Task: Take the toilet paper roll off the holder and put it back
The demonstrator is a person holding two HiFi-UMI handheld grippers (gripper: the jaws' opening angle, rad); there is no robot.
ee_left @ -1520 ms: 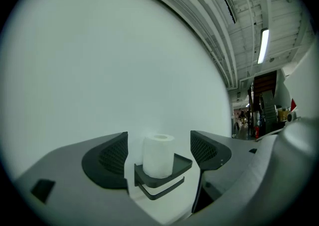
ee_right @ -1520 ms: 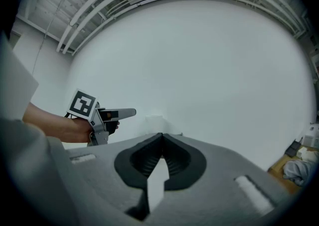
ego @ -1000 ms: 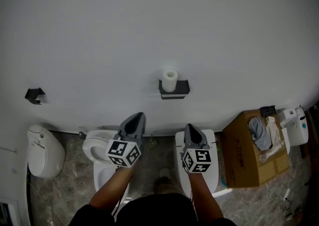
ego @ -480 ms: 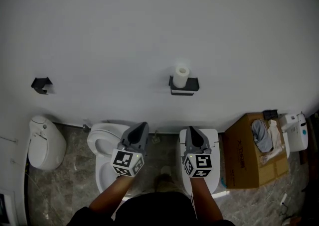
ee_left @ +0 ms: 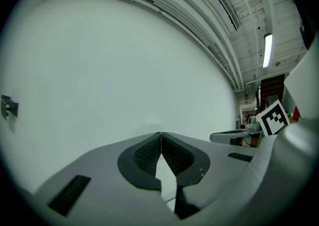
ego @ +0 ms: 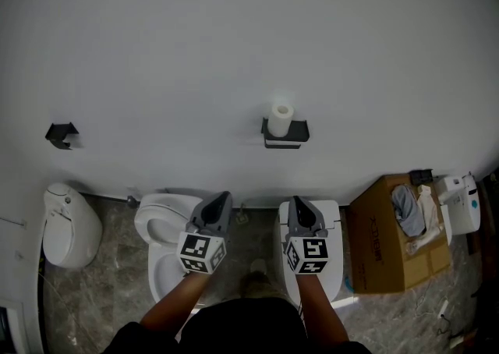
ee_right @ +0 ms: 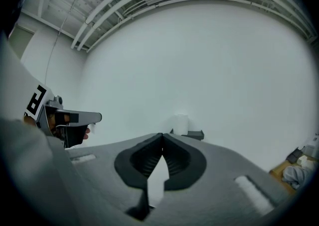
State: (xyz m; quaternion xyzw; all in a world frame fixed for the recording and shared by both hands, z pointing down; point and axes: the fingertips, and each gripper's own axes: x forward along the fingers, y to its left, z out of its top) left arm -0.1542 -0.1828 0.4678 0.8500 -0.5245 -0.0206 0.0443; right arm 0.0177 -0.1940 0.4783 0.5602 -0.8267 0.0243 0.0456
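A white toilet paper roll (ego: 281, 118) stands upright on a dark wall-mounted holder (ego: 285, 134) on the white wall. In the right gripper view the roll (ee_right: 180, 123) and holder (ee_right: 193, 134) show just above the jaw tips, still far off. My left gripper (ego: 221, 201) and right gripper (ego: 297, 203) are held side by side well below the holder, both pointing at the wall. Both are shut with nothing between the jaws. The left gripper (ee_left: 161, 133) faces bare wall; the right gripper (ee_right: 162, 134) points toward the holder.
Two white toilets (ego: 160, 228) (ego: 331, 220) stand below against the wall, with a white bin (ego: 69, 226) at left. An open cardboard box (ego: 394, 239) with cloth stands at right beside a white device (ego: 461, 204). A second dark wall bracket (ego: 61, 134) is at left.
The view shifted over the last second, so the holder now sits a little further right and higher in frame. Both grippers sit lower in the picture and remain shut.
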